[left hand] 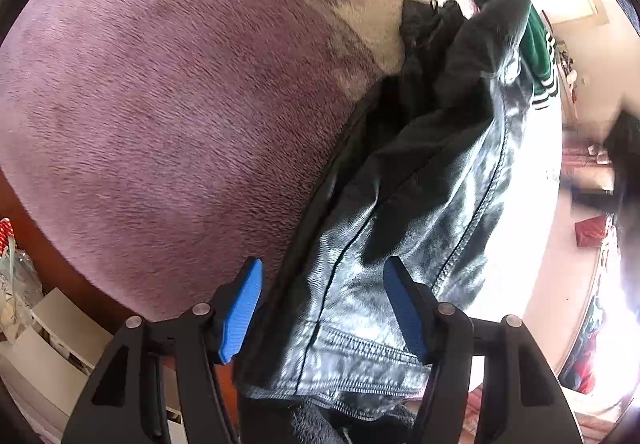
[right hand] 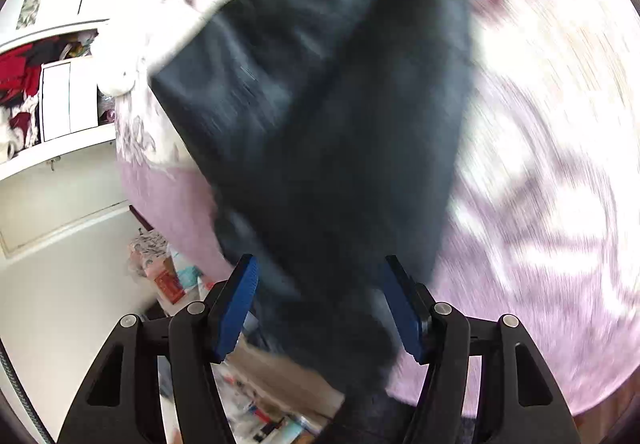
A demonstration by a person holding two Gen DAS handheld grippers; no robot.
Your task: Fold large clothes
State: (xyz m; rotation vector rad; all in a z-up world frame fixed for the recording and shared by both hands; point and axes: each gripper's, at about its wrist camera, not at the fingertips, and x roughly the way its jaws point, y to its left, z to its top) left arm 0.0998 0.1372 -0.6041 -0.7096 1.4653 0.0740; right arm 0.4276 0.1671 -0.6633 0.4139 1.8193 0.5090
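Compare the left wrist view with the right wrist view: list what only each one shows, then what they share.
Only the left wrist view: a green garment with white stripes behind the black leather jacket, whose stitched seams show sharply.

Only the right wrist view: an open white cupboard holding red clothes, and a heavily blurred dark garment.

Both: the purple blanket, dark clothing lying between open jaws of the left gripper and right gripper, and clutter on the floor.

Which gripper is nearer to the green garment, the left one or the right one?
Left. The left gripper sees the green garment beyond the black leather jacket; the right gripper's view shows no green garment.
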